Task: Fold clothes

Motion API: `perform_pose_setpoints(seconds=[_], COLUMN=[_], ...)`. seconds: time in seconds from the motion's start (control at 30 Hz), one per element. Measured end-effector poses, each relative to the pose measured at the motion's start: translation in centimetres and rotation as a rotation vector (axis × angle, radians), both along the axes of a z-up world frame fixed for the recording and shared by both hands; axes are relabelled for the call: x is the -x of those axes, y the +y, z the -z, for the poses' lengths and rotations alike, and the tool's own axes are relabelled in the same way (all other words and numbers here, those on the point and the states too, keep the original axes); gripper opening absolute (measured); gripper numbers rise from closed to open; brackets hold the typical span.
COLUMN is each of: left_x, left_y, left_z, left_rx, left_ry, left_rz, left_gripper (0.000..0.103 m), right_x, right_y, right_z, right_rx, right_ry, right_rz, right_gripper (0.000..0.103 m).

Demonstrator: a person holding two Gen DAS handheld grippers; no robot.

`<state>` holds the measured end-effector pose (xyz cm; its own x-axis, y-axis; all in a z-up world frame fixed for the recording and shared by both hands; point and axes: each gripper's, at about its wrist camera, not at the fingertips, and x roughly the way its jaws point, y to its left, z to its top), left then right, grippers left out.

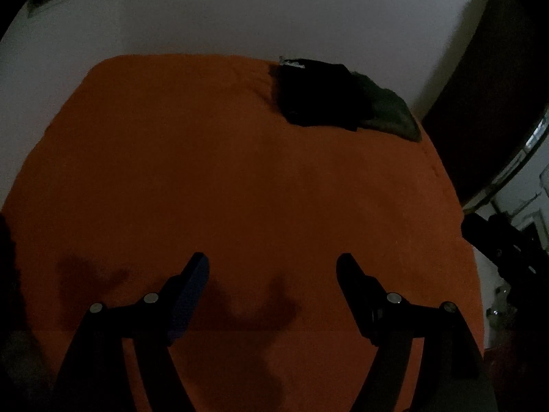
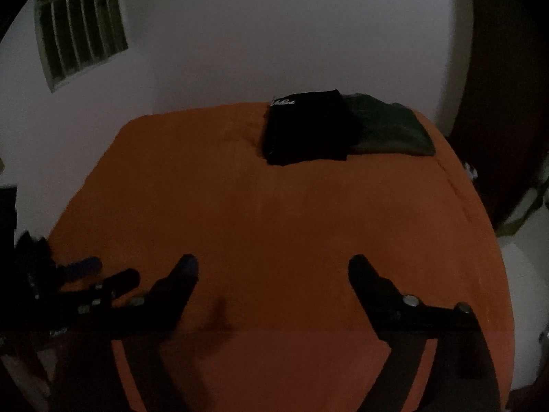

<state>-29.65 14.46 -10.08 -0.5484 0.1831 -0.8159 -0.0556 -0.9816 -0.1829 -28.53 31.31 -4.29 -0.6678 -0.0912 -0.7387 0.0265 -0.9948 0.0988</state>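
An orange-covered bench (image 2: 274, 223) fills a dim white-walled room, its far right corner holding a folded black garment (image 2: 305, 127) overlapping a folded green one (image 2: 391, 130), seemingly stacked aside as done, while my left claw (image 1: 272, 261) and right claw (image 2: 272, 262) hover spread, empty.

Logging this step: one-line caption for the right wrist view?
Open right gripper over orange cloth; folded black garment overlaps dark green one at far edge.

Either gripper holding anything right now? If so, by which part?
Nothing held. Left gripper and right gripper both have open jaws over the bare orange cover; the folded clothes lie untouched at the far side.
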Motion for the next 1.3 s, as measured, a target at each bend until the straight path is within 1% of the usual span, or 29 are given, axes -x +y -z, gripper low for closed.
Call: perform_pose_setpoints(seconds=[0.03, 0.07, 0.17, 0.27, 0.4, 0.47, 0.53, 0.6, 0.73, 0.8, 0.9, 0.97, 1.1, 1.17, 1.23, 1.3], left_x=[-0.6, -1.6, -3.8, -6.0, -9.1, -10.1, -10.0, -10.9, -12.4, -13.8, -16.3, -18.5, -21.1, -21.9, -21.7, -21.5], left_y=[-0.3, -0.5, -0.9, -1.7, -2.3, -2.2, -2.2, -3.0, -5.0, -6.1, -7.0, -6.8, -5.8, -5.6, -5.9, -6.5], left_z=[-0.4, -0.9, -2.3, -4.0, -7.1, -8.3, -8.8, -9.2, -9.2, -9.3, -9.9, -10.4, -11.2, -10.8, -10.4, -9.8], left_rx=[-0.002, 0.027, 0.064, 0.029, 0.018, 0.018, 0.045, 0.075, 0.009, -0.025, -0.022, 0.015, 0.184, 0.232, 0.238, 0.236], left_ry=[0.000, -0.004, -0.023, -0.036, 0.005, 0.012, -0.002, 0.000, -0.027, -0.040, 0.008, 0.070, 0.213, 0.246, 0.253, 0.259], left_rz=[-0.004, -0.003, -0.012, -0.018, -0.027, 0.006, 0.036, 0.002, -0.040, -0.057, -0.067, -0.031, 0.006, 0.022, 0.025, 0.003], left_gripper=[0.077, 0.077, 0.077, 0.077, 0.077, 0.077, 0.077, 0.077, 0.077, 0.077, 0.077, 0.077, 0.078, 0.078, 0.078, 0.078], right_x=[-0.4, -0.7, -3.1, -5.7, -10.2, -12.0, -13.1, -13.8, -16.8, -18.5, -20.5, -21.4, -23.2, -23.3, -23.4, -23.5], right_y=[-0.1, -0.2, -0.7, -1.4, -3.5, -4.5, -5.4, -5.9, -6.9, -7.4, -7.6, -7.8, -9.1, -8.8, -7.5, -6.4], right_z=[-0.4, -0.9, -2.3, -4.0, -6.8, -8.4, -9.6, -10.6, -12.5, -12.8, -12.6, -11.9, -10.0, -9.4, -9.0, -8.6], right_rx=[0.000, -0.001, -0.003, -0.020, -0.021, 0.032, 0.057, 0.078, 0.040, 0.023, 0.050, 0.051, 0.015, -0.014, 0.011, 0.029], right_ry=[-0.006, -0.012, -0.022, -0.027, 0.011, 0.034, 0.030, -0.003, 0.022, 0.028, 0.025, 0.026, 0.030, 0.016, 0.009, -0.003], right_rz=[0.003, 0.007, 0.040, 0.077, 0.066, 0.016, 0.014, 0.024, 0.092, 0.086, 0.093, 0.067, -0.019, -0.026, 0.001, 0.022], right_gripper=[0.094, 0.095, 0.095, 0.095, 0.095, 0.095, 0.095, 0.095, 0.095, 0.095, 0.095, 0.095, 0.095, 0.095, 0.095, 0.095])
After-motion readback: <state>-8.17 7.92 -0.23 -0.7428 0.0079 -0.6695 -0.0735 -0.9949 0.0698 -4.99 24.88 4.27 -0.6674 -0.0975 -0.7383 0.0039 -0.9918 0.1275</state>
